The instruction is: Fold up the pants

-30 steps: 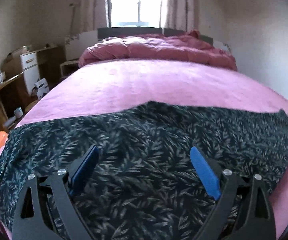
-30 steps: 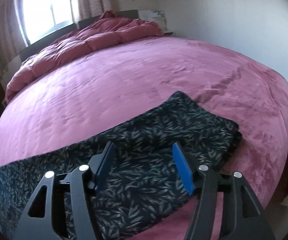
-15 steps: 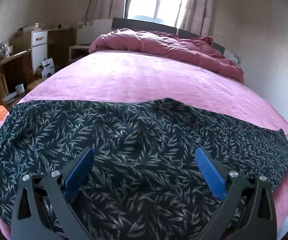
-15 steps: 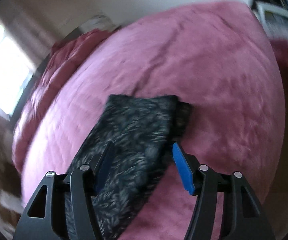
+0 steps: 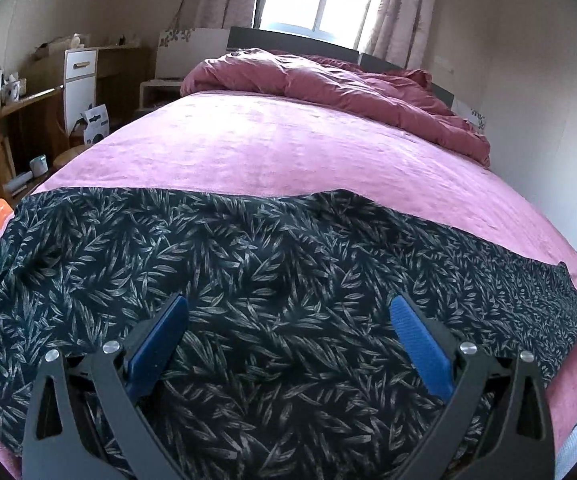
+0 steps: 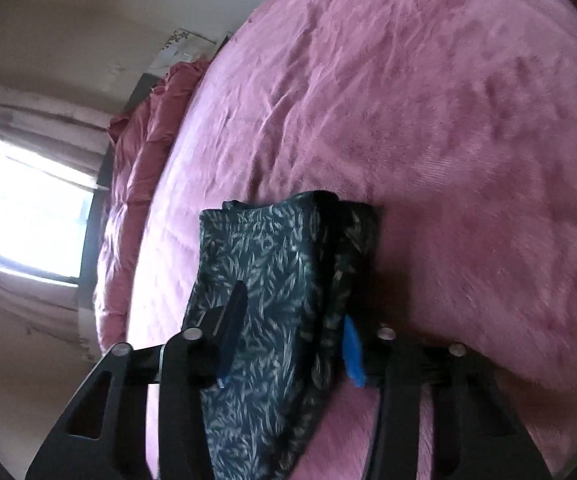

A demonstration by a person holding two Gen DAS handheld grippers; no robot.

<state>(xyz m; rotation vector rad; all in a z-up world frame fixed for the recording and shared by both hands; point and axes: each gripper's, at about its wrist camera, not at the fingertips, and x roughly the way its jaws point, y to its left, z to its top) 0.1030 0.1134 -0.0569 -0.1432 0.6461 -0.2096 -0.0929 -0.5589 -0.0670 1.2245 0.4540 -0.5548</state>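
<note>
Nearest the left wrist camera, the left gripper (image 5: 286, 332) hangs with its jaws spread as wide as they go, over the middle of the pants (image 5: 272, 272), gripping nothing. The pants, a dark leaf-print pair, lie stretched flat across the near edge of the bed (image 5: 272, 148), running from one side of it to the other.

In the right wrist view, the right gripper (image 6: 294, 332) straddles one end of the pants (image 6: 264, 264). Its jaws are closing on the layered edge; cloth stands between them, but whether the pads (image 6: 353, 354) already press on it cannot be told.

Judgement: the step in hand is taking hold of one end to carry it over for a lengthwise fold. The next move calls for a firm pinch through every layer, then a lift across toward the other end, with the left gripper steadying the middle.

Beyond the pants the pink cover lies bare. At the head, a bunched duvet (image 5: 328, 84).
</note>
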